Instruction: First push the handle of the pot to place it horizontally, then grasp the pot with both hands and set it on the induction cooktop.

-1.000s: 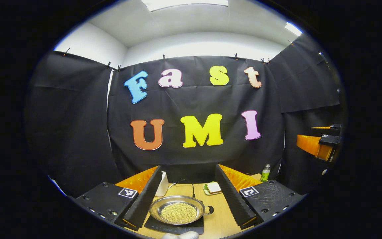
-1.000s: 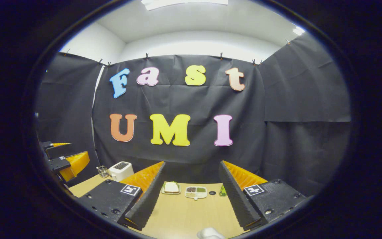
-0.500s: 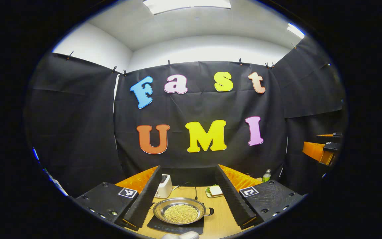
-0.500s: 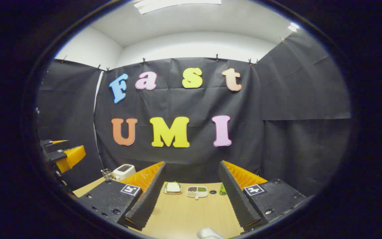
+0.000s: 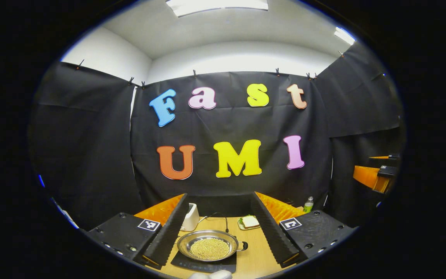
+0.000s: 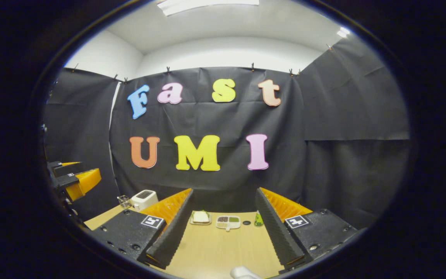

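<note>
We see the light wooden table (image 5: 254, 259) with the flat black induction cooktop (image 5: 203, 264) on it — the round shiny steel pot (image 5: 207, 248), full of small yellow beads, sits on top, its black side handle (image 5: 244, 245) pointing right. Left gripper (image 5: 219, 228) hangs above it, fingers spread wide, nothing between them. Right gripper (image 6: 223, 228) likewise gapes over bare wood. At the back: white toaster (image 6: 144, 198), sandwich plate (image 6: 200, 217), small divided dish (image 6: 228, 221).
</note>
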Tool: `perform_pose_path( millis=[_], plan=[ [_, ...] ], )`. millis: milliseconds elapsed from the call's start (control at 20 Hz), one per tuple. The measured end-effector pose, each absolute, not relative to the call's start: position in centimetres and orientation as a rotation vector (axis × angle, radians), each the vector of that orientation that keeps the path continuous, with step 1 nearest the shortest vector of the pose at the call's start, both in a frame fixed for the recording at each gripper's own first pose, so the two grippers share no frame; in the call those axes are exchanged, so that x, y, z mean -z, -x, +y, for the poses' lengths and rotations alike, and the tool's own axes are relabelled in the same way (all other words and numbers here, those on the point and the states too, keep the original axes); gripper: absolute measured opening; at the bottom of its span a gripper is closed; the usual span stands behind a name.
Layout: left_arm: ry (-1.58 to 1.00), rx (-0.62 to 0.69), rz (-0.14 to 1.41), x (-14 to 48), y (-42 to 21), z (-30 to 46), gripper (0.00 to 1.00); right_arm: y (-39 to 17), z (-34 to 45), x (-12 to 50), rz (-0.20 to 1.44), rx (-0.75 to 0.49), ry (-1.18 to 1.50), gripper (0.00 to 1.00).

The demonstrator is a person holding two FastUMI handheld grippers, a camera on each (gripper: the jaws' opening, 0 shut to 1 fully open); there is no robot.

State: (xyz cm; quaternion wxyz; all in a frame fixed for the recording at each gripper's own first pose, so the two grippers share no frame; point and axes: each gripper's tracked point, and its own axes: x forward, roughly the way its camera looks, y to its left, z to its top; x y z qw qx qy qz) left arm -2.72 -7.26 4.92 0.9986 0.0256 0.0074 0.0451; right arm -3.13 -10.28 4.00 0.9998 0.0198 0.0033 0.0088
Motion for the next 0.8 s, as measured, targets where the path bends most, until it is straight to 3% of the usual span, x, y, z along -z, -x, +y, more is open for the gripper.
perform_pose_path(
  millis=[800],
  plan=[
    [-0.05, -0.071, 0.019, -4.8, 1.9, -9.3, 0.96, 2.6, -11.8, -4.0, 0.003, -0.005, -0.028, 0.96]
  ],
)
